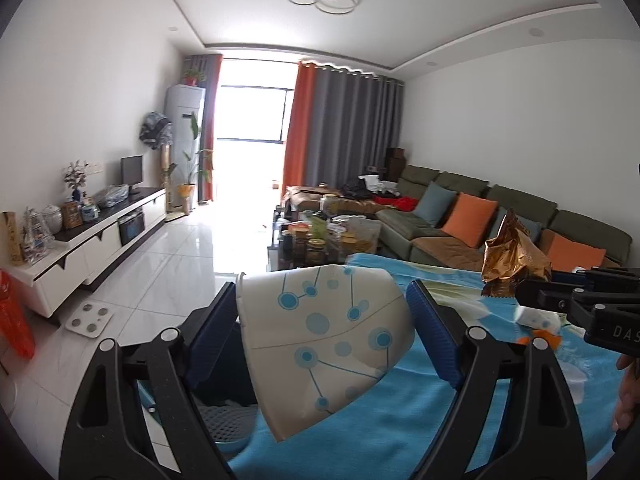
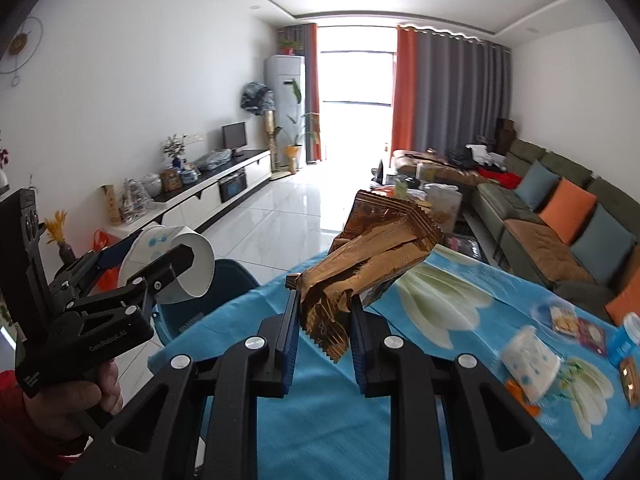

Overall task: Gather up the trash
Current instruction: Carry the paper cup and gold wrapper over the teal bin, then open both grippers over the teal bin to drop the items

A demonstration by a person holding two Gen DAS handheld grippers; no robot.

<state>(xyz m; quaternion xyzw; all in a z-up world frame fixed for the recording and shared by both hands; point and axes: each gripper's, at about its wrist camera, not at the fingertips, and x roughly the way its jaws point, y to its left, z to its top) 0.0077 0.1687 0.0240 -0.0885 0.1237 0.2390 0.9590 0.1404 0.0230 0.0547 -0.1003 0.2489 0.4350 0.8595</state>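
My left gripper (image 1: 324, 296) is shut on a white paper cup (image 1: 328, 340) with blue dots, held tilted in the air over the table's left edge. In the right wrist view that left gripper (image 2: 156, 256) and its cup (image 2: 180, 264) hang at the left, with a hand around the handle. My right gripper (image 2: 326, 304) is shut on a crumpled brown-gold snack wrapper (image 2: 372, 252) that sticks up above the table. The left wrist view has the wrapper (image 1: 512, 256) at the right, above the right gripper (image 1: 532, 292).
A blue flowered cloth covers the table (image 2: 320, 420). A second paper cup (image 2: 528, 364) lies on it at the right, beside small snack packets (image 2: 576, 324). A blue plastic chair or bin (image 2: 224, 292) stands by the table's left edge. Farther off are a crowded coffee table (image 1: 320, 236), a sofa (image 1: 460, 200) and a TV cabinet (image 1: 100, 240).
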